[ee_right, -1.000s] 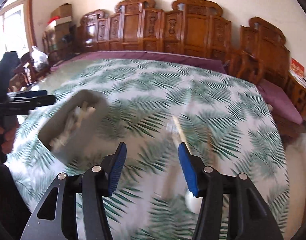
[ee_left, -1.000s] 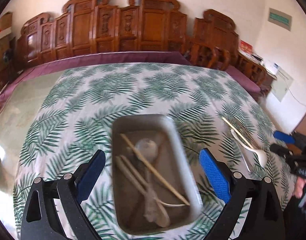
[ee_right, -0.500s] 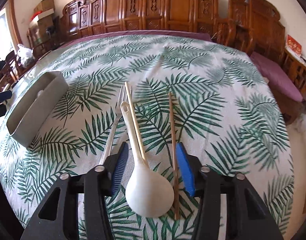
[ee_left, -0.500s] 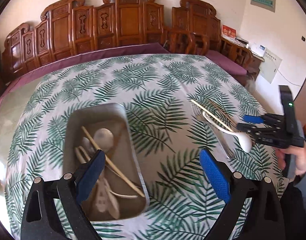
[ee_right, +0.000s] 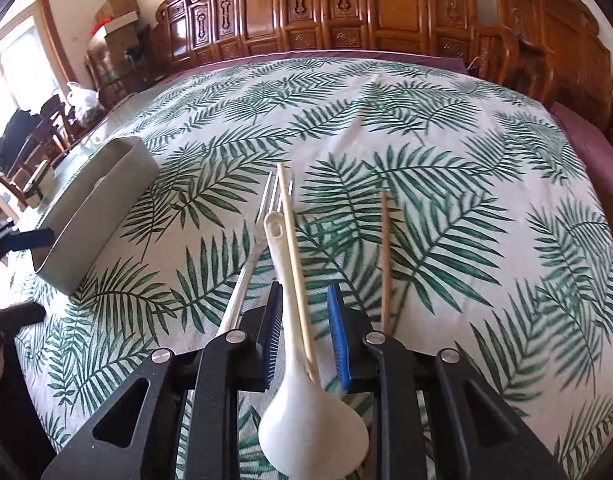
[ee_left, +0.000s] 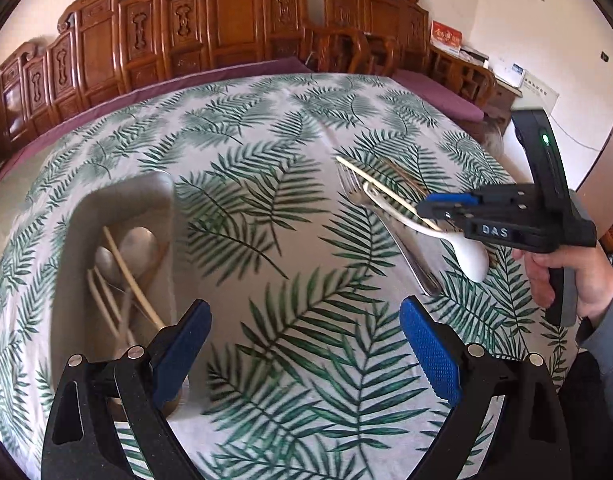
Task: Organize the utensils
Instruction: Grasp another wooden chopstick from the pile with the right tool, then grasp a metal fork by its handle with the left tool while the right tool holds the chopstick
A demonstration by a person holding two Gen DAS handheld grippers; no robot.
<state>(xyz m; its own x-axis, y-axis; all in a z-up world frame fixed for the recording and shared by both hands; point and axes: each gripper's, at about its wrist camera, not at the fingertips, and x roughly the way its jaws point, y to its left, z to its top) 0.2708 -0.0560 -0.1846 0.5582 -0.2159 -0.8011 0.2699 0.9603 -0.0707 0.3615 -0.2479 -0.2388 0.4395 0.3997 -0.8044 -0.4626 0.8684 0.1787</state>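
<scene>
A: Where do the right gripper (ee_right: 304, 324)'s fingers stand?
B: They have just been closing, and the white spoon (ee_right: 306, 420)'s handle and a pale chopstick (ee_right: 292, 252) lie between the blue pads (ee_right: 336, 328). A narrow gap still shows on each side, so the pads are not pressing yet.
A: And beside them?
B: A metal fork (ee_right: 246, 280) lies just left of the spoon, its tines pointing away — a darker chopstick (ee_right: 385, 256) lies just right of the right pad. All rest on the leaf-print tablecloth (ee_right: 466, 200).
A: The left gripper (ee_left: 302, 344)?
B: Its fingers are wide apart with nothing between them, hovering over the cloth.
A: The tray?
B: The grey tray (ee_left: 118, 200) sits by the left finger — spoons and chopsticks already lie in it. A hand (ee_left: 562, 276) holds the right gripper's grip.
</scene>
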